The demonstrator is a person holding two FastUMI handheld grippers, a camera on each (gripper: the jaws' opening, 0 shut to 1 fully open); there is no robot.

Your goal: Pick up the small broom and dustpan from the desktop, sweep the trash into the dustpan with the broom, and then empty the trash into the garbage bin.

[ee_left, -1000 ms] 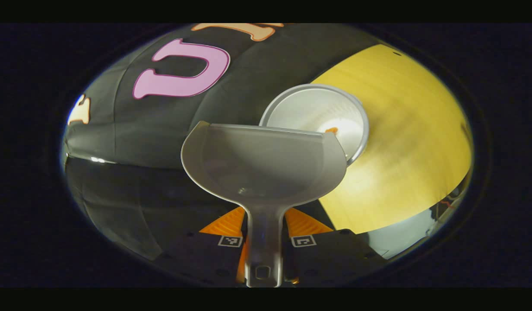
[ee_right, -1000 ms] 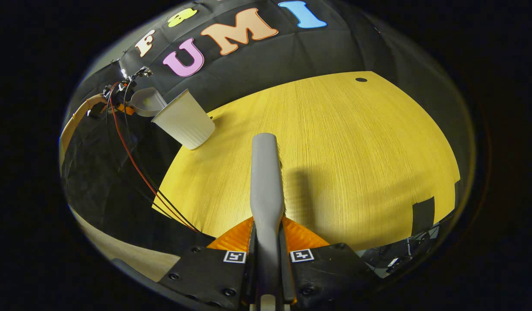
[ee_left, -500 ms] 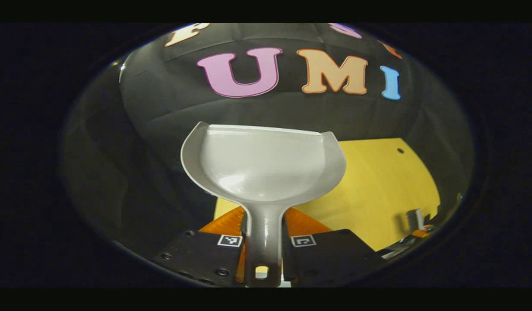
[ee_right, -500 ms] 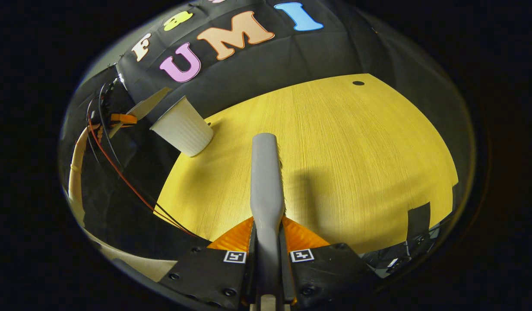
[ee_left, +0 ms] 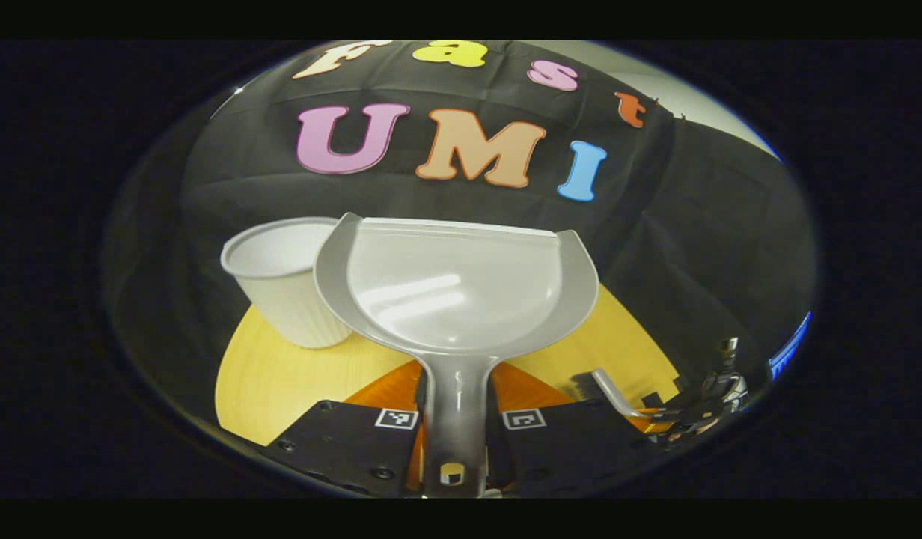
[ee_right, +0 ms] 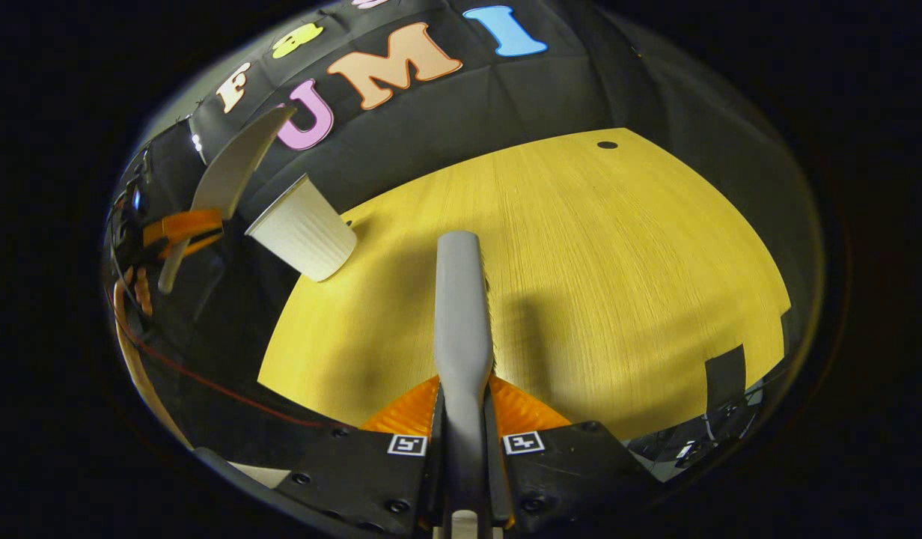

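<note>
One dustpan (ee_left: 453, 288) sits clamped in the left gripper (ee_left: 458, 419); one broom (ee_right: 461, 314) clamped in the right gripper (ee_right: 463, 419); one white bin (ee_left: 281, 281) left of the pan.

Yellow wood-grain tabletop (ee_right: 618, 247), small dark hole (ee_right: 606, 145) near its far edge — black tape patch (ee_right: 721, 376) at its near-right corner.

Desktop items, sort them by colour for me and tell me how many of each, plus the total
Grey: 2, the dustpan held in the left gripper and the broom held in the right gripper
White: 1, the ribbed bin standing on the yellow desktop
Total: 3
</note>
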